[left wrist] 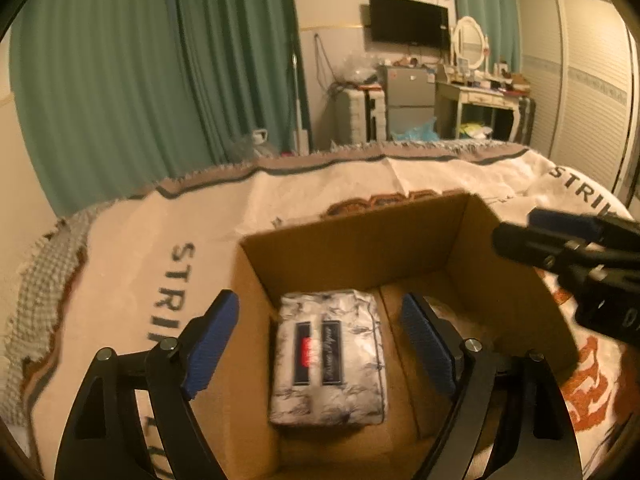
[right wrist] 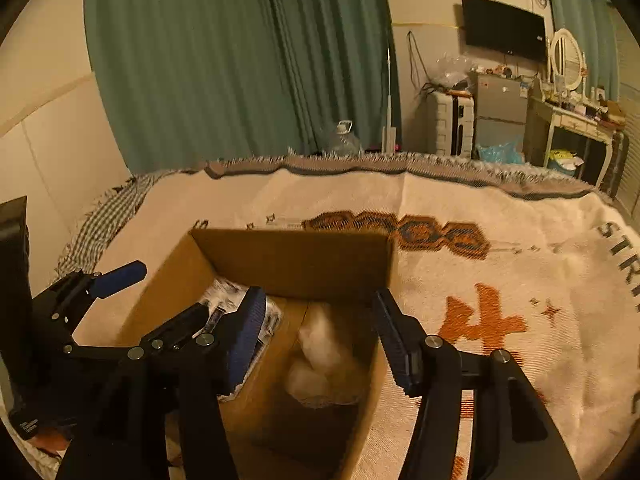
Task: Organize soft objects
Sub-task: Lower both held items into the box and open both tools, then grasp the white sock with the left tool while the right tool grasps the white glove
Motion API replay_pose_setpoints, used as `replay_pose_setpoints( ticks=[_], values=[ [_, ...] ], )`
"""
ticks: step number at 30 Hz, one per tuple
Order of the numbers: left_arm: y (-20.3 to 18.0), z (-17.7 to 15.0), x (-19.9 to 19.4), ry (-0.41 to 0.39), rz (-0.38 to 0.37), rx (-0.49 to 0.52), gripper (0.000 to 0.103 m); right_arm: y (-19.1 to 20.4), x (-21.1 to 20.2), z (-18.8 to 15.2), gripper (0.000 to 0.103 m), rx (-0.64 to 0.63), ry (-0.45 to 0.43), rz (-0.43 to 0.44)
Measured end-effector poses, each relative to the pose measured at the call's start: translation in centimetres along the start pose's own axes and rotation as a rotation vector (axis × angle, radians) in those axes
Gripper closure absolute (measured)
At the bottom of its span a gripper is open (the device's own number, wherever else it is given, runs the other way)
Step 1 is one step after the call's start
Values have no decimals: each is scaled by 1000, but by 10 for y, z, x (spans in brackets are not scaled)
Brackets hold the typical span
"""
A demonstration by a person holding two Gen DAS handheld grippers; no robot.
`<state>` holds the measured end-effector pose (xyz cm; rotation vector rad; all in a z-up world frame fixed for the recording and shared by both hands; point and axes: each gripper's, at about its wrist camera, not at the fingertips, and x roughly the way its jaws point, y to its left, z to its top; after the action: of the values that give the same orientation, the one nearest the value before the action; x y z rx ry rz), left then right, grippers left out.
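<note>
Your left gripper [left wrist: 320,344] hangs spread right over the tissue pack [left wrist: 329,360] in the box [left wrist: 360,248], long axis 12-to-6; right gripper [right wrist: 320,344] spread too, empty, over the white fluff [right wrist: 324,364] at 12

My fingers [left wrist: 212,344] carry blue ribbed pads on black frames. Box [left wrist: 360,248]: plain brown cardboard. Pack [left wrist: 330,356] inside it: white with grey marbling, two navy labels, one with a red patch. Fluff [right wrist: 320,364] beside it: off-white. Blanket [right wrist: 520,280]: cream, orange and navy motifs, dark lettering, grey fringed border; checked cloth [right wrist: 100,224] at its corner. Curtains [left wrist: 140,80]: green. TV [left wrist: 408,20]: black.
</note>
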<state>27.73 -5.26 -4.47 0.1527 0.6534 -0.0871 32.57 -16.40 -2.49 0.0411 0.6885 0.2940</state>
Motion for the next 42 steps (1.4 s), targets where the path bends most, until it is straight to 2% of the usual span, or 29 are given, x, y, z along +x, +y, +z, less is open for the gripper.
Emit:
replay_pose_setpoints(
  ticks=[3,5,8,11,16,20,24,28,32,35,41,42],
  values=[
    [7,14,-37,-47,-12,-7,18,4,-33,10,44,-17,-42,-19],
    [11,22,-74,-91,-42,-20,18,12,-68,18,41,-32,-72,-39],
    [16,31,-123,-161,-38,-17,18,26,-120,25,38,-73,-93,-79],
    [21,31,-179,-237,-42,-33,9,38,-178,25,25,-99,-129,-115],
    [22,13,-240,-290,-19,-53,8,56,-259,9,8,-129,-183,-132],
    [20,-18,-268,-288,-9,-54,8,71,-294,-23,8,-174,-173,-158],
    [14,-55,-270,-242,33,-39,8,79,-297,-70,8,-193,-138,-166],
    [2,-97,-256,-164,31,-59,8,81,-268,-130,8,-176,-69,-138],
    [-12,-143,-223,-53,57,-97,8,83,-234,-185,8,-187,5,-116],
    [-21,-170,-201,29,48,-97,8,89,-204,-219,11,-201,90,-63],
    [-26,-204,-179,101,55,-89,8,97,-165,-252,29,-200,188,20],
    [-27,-206,-178,105,55,-84,8,96,-161,-254,38,-194,205,26]
  ],
)
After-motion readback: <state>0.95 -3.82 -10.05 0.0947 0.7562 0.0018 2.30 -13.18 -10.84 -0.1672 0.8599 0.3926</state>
